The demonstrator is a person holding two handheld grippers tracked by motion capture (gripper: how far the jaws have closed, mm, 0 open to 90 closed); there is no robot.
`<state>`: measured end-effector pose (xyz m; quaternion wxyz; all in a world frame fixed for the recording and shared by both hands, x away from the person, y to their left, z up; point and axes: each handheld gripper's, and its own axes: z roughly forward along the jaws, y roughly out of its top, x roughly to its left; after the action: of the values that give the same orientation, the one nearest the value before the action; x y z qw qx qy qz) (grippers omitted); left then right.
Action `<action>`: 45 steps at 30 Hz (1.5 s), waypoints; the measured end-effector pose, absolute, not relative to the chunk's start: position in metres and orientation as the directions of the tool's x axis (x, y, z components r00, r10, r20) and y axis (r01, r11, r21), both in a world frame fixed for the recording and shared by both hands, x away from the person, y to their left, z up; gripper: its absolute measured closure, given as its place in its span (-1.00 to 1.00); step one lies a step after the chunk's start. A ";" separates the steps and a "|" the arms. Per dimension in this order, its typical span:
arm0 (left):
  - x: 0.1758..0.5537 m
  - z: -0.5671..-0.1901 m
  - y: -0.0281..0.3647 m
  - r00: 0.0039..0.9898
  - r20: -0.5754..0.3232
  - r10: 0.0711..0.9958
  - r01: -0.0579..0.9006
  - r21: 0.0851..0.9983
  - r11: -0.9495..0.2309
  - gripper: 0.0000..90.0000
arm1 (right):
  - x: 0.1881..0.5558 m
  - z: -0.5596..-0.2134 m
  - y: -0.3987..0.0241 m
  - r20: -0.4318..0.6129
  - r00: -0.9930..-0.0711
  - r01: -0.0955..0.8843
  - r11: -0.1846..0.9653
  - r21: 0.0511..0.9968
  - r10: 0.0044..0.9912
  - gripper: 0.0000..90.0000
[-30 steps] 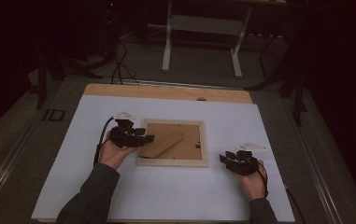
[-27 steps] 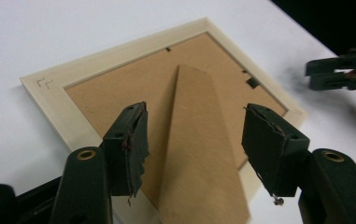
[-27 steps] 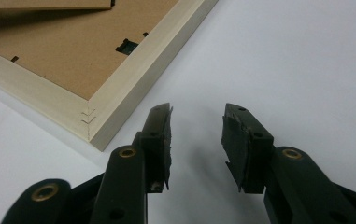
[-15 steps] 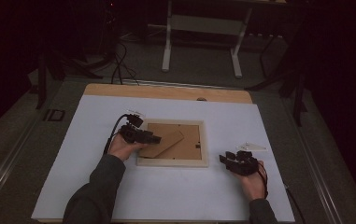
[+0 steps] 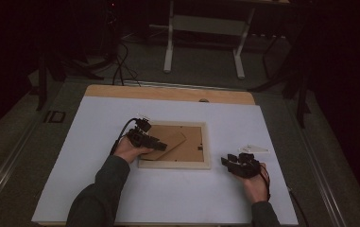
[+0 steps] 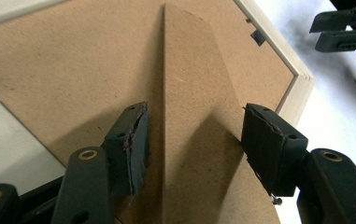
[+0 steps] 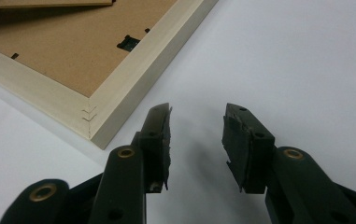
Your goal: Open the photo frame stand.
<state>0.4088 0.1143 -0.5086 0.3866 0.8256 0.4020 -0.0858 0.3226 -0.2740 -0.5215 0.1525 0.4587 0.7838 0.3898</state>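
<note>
My left gripper (image 6: pixel 192 135) straddles the stand flap (image 6: pixel 189 93), jaws open, not yet pinching. Right gripper (image 7: pixel 196 135) half-open, empty, at frame's (image 5: pixel 174 163) four o'clock corner. Backing unopened.

Picture frame (image 5: pixel 174 145) lying back-up near the middle of the table (image 5: pixel 97 189); its stand flap (image 5: pixel 168 142) rests on the backing board. Left gripper (image 5: pixel 156 142) over the frame's left part, jaws either side of the flap. Right gripper (image 5: pixel 228 161) right of the frame, apparently just above the tabletop.
</note>
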 end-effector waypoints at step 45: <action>0.388 -0.494 0.093 0.781 -0.196 0.593 0.565 0.626 -0.538 -0.07 | 0.377 -0.488 -0.229 0.106 -0.581 0.593 0.331 0.734 0.807 0.21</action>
<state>0.3875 0.0925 -0.4940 0.3495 0.8766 0.3303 0.0197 0.3772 -0.2292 -0.4883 0.1402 0.4357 0.8035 0.3807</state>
